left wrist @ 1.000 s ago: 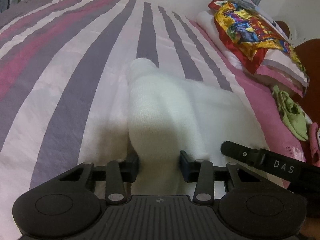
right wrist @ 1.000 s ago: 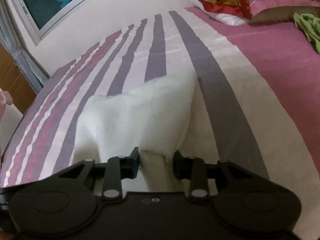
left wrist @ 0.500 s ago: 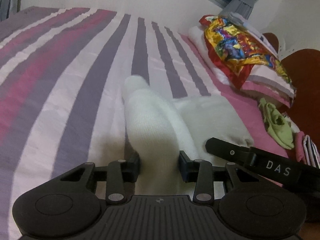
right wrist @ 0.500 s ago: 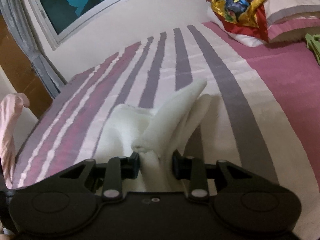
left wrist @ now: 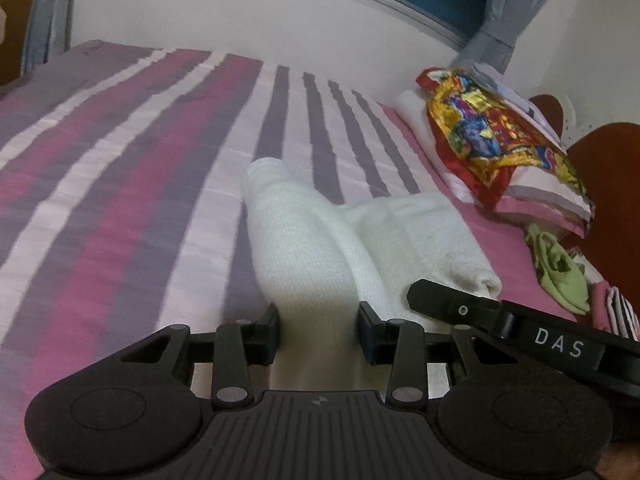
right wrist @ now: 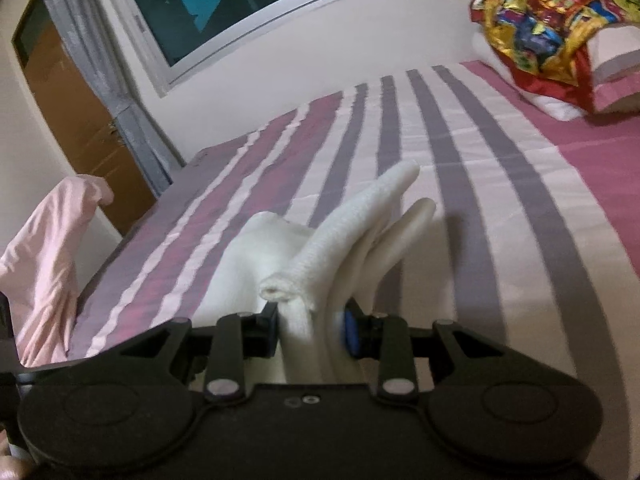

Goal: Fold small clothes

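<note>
A white knitted garment (left wrist: 304, 248) lies near the middle of a striped bed (left wrist: 120, 200), partly lifted. The left gripper (left wrist: 319, 330) pinches one bunched end between its fingers. The right gripper (right wrist: 310, 326) pinches another gathered edge. Toward the bed's head end sits a colourful pillow (left wrist: 488, 140), with a green cloth (left wrist: 560, 272) nearby.

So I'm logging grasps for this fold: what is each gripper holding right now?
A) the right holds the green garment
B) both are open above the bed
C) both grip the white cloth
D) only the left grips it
C: the left gripper and the right gripper each have the white cloth pinched between their fingers.
</note>
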